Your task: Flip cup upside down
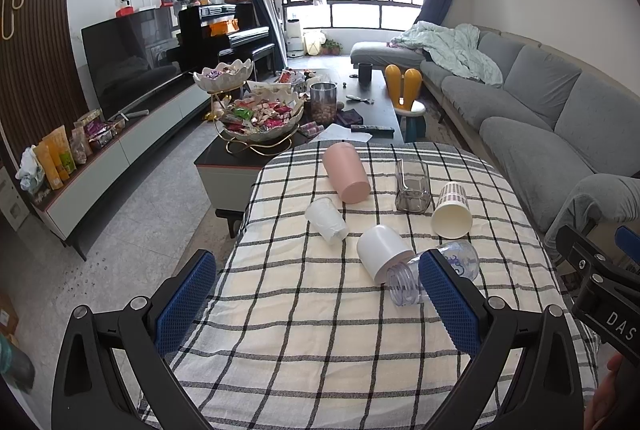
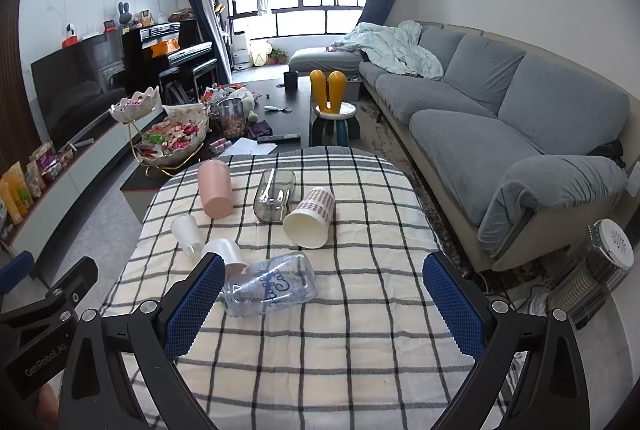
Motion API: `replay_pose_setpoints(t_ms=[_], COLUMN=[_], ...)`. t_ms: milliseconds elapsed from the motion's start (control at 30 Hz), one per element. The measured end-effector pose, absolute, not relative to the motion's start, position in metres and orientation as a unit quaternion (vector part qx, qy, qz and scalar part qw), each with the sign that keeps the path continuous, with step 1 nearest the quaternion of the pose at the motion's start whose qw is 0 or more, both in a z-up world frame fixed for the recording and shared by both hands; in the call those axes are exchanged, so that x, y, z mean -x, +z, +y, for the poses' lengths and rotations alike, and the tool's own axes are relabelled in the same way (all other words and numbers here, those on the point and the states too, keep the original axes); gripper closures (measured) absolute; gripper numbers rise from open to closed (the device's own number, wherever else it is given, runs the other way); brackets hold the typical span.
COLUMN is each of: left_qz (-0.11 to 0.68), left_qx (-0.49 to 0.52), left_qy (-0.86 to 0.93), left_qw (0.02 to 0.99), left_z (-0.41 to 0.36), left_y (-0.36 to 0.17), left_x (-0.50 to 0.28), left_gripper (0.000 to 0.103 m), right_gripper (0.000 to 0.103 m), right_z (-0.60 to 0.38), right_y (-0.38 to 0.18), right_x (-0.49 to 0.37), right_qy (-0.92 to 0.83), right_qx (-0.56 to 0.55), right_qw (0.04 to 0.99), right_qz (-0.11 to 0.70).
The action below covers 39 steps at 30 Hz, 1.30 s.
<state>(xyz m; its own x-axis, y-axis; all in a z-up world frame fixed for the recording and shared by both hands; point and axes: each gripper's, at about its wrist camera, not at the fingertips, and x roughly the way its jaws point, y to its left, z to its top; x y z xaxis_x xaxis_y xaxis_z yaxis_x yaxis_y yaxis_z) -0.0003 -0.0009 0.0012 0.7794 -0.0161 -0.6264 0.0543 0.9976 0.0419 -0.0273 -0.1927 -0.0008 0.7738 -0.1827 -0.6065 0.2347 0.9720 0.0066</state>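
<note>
Several cups lie on their sides on a checked tablecloth [image 1: 320,310] [image 2: 340,310]: a pink cup [image 1: 346,173] [image 2: 216,190], a small frosted cup [image 1: 326,220] [image 2: 187,235], a white cup [image 1: 382,252] [image 2: 226,252], a clear bottle-like cup with blue writing [image 1: 432,272] [image 2: 272,284], a checked paper cup [image 1: 452,208] [image 2: 310,216] and a grey clear glass [image 1: 412,190] [image 2: 276,196]. My left gripper [image 1: 318,284] is open, its right pad in front of the clear cup. My right gripper [image 2: 324,288] is open, the clear cup just beyond its left pad.
A grey sofa [image 1: 540,102] [image 2: 500,110] runs along the right. A dark coffee table [image 1: 280,134] [image 2: 240,134] with snack bowls stands beyond the cloth-covered table. A TV cabinet [image 1: 120,134] lines the left wall. A heater [image 2: 592,270] stands on the floor at right.
</note>
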Motion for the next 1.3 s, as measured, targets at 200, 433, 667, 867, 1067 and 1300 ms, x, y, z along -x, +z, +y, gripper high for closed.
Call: replay_pose_setpoints(t_ms=[200, 433, 667, 867, 1067, 1300], left_qz=[0.332, 0.335, 0.341, 0.346, 0.350, 0.356], left_qx=[-0.029, -0.029, -0.029, -0.030, -0.030, -0.029], left_qy=[-0.019, -0.018, -0.018, -0.017, -0.016, -0.012], left_qw=[0.943, 0.942, 0.940, 0.938, 0.936, 0.934], left_z=[-0.001, 0.000, 0.001, 0.000, 0.002, 0.002], left_y=[0.001, -0.006, -0.016, -0.015, -0.018, -0.021], left_x=[0.000, -0.001, -0.006, -0.013, -0.020, -0.049], left_gripper=[0.000, 0.000, 0.000, 0.000, 0.000, 0.000], right_gripper=[0.003, 0.003, 0.003, 0.003, 0.003, 0.003], right_z=[-0.193, -0.193, -0.188, -0.188, -0.190, -0.191], right_y=[-0.001, 0.001, -0.016, -0.021, -0.025, -0.029], right_x=[0.027, 0.027, 0.023, 0.017, 0.003, -0.021], right_qy=[-0.110, -0.111, -0.111, -0.112, -0.110, -0.112], right_qx=[-0.041, -0.042, -0.043, -0.043, -0.046, -0.049], right_qw=[0.941, 0.940, 0.938, 0.936, 0.933, 0.929], right_qz=[0.318, 0.319, 0.326, 0.330, 0.340, 0.350])
